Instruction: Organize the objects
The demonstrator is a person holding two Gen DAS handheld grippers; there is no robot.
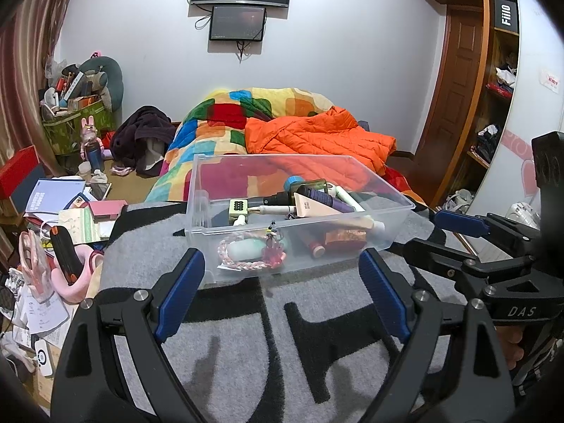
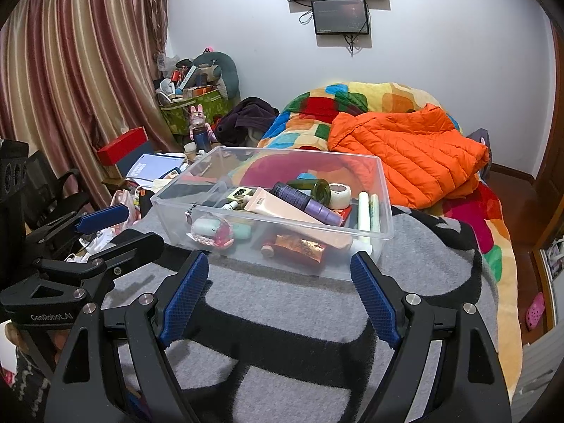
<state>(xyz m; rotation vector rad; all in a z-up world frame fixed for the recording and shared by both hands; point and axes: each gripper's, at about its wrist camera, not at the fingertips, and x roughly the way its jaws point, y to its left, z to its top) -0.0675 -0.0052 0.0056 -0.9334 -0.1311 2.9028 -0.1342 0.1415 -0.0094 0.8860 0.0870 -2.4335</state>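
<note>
A clear plastic box [image 1: 246, 264] stands on a grey and black blanket [image 1: 246, 335]; it also shows in the right wrist view [image 2: 384, 218]. It holds several small items: a peach tube [image 2: 282, 208], a purple bottle [image 2: 310, 204], a dark green jar [image 2: 317, 188], a white tape roll [image 2: 340, 194], a pink braided charm [image 1: 246, 261] and a red-gold packet [image 2: 299, 245]. My left gripper [image 1: 282, 264] is open and empty just in front of the box. My right gripper [image 2: 278, 268] is open and empty, also in front of the box. Each gripper shows at the edge of the other's view.
An orange puffer jacket [image 2: 405, 155] lies on a multicoloured quilt [image 1: 218, 130] behind the box. A cluttered side table [image 1: 70, 211] with books, papers and a red box [image 2: 123, 144] is at the left. Curtains [image 2: 70, 70], a wardrobe [image 1: 493, 88] and wall screens [image 1: 239, 0] surround the bed.
</note>
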